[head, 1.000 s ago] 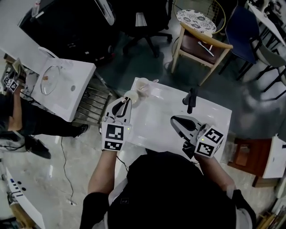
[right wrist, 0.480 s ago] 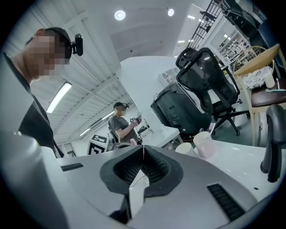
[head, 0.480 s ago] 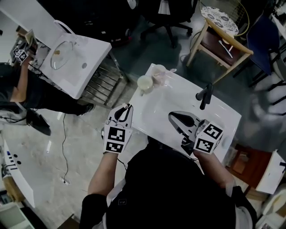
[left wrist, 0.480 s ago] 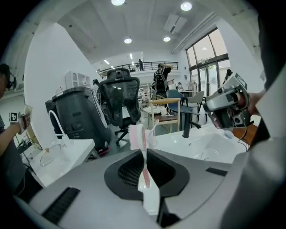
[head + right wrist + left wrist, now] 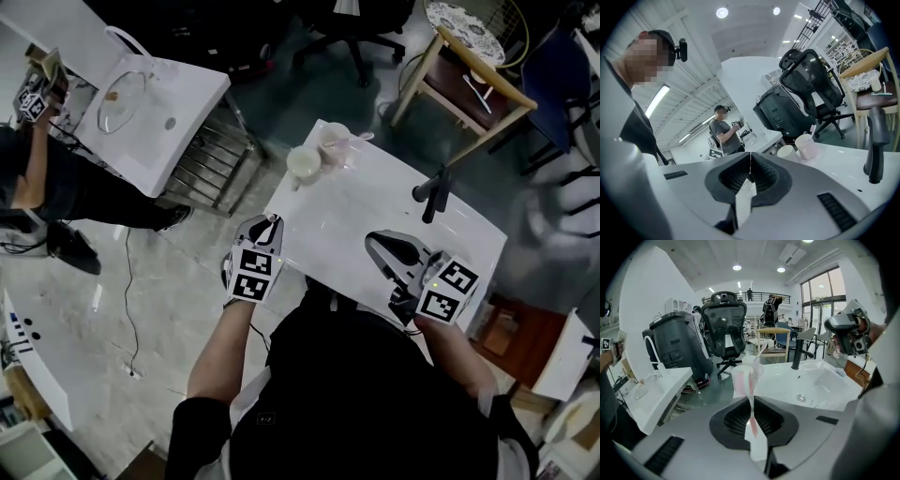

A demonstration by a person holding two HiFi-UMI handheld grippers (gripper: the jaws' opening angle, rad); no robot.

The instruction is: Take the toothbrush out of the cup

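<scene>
A thin pink-and-white toothbrush (image 5: 752, 394) stands upright between the jaws of my left gripper (image 5: 752, 401), which is shut on it. In the head view my left gripper (image 5: 269, 225) hangs at the near left edge of the white sink top (image 5: 319, 220), well short of the cups. A white cup (image 5: 302, 162) and a pinkish cup (image 5: 335, 148) holding another toothbrush (image 5: 362, 138) stand at the far left corner. My right gripper (image 5: 377, 244) is shut and holds nothing, over the basin's near right side. The right gripper view shows both cups, white (image 5: 786, 151) and pinkish (image 5: 805, 146), ahead.
A black faucet (image 5: 432, 193) rises at the sink's far right. A second white sink (image 5: 141, 94) sits to the left past a metal rack (image 5: 202, 183), with another person (image 5: 37, 150) beside it. A wooden chair (image 5: 464, 80) and office chairs stand beyond.
My left gripper has drawn back from the cups to the sink's near left edge and sunk lower. The right gripper has barely shifted.
</scene>
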